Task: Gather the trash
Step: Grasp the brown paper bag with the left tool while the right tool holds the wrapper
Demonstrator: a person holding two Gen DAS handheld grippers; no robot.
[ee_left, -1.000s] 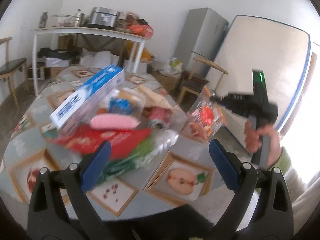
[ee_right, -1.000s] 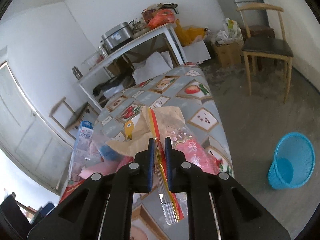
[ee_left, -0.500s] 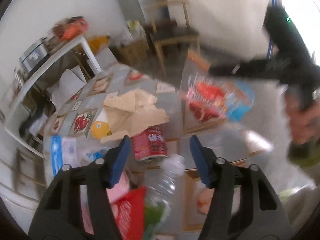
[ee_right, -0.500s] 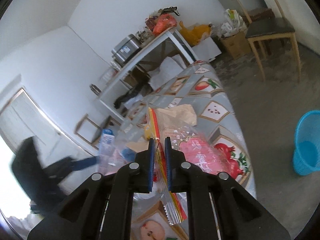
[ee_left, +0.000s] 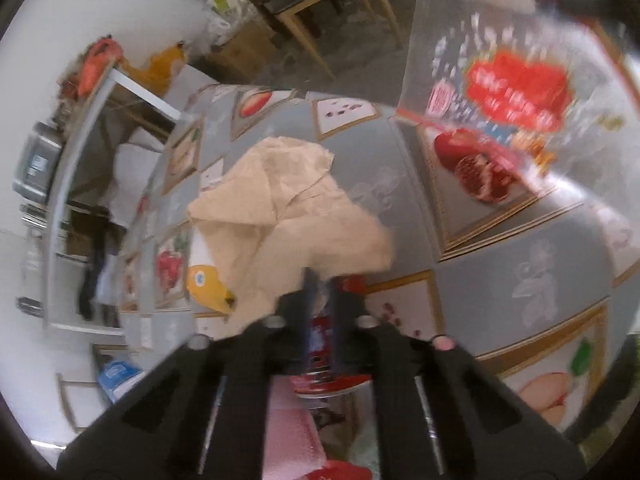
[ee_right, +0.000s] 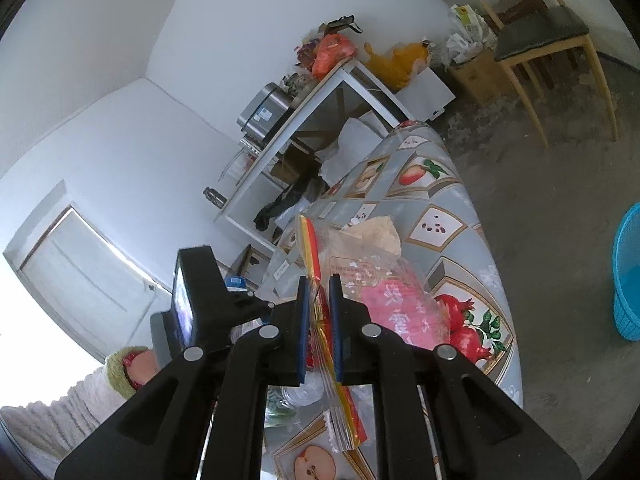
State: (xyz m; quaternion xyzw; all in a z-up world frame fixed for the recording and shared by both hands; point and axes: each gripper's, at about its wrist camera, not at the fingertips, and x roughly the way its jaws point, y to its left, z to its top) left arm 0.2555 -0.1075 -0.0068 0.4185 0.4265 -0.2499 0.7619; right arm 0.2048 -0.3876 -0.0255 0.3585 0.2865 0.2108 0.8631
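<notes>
- The left gripper (ee_left: 322, 280) points steeply down at the tabletop (ee_left: 500, 248); its jaws have just been closing and now stand nearly together, with the top of a red can (ee_left: 326, 380) seen between and below them — whether the pads press on anything the blur hides.
- Just beyond the left gripper lies crumpled brown paper (ee_left: 288, 208), with a yellow scrap (ee_left: 206, 286) at its near left edge.
- The right gripper (ee_right: 319, 292) is clamped on the striped edge of a clear plastic bag (ee_right: 384, 300) with pink print, held above the tabletop's near right part.
- A blue basket (ee_right: 628, 280) stands on the floor at far right, well apart from the tabletop.
- A wooden chair (ee_right: 548, 44) stands on the floor beyond the tabletop.
</notes>
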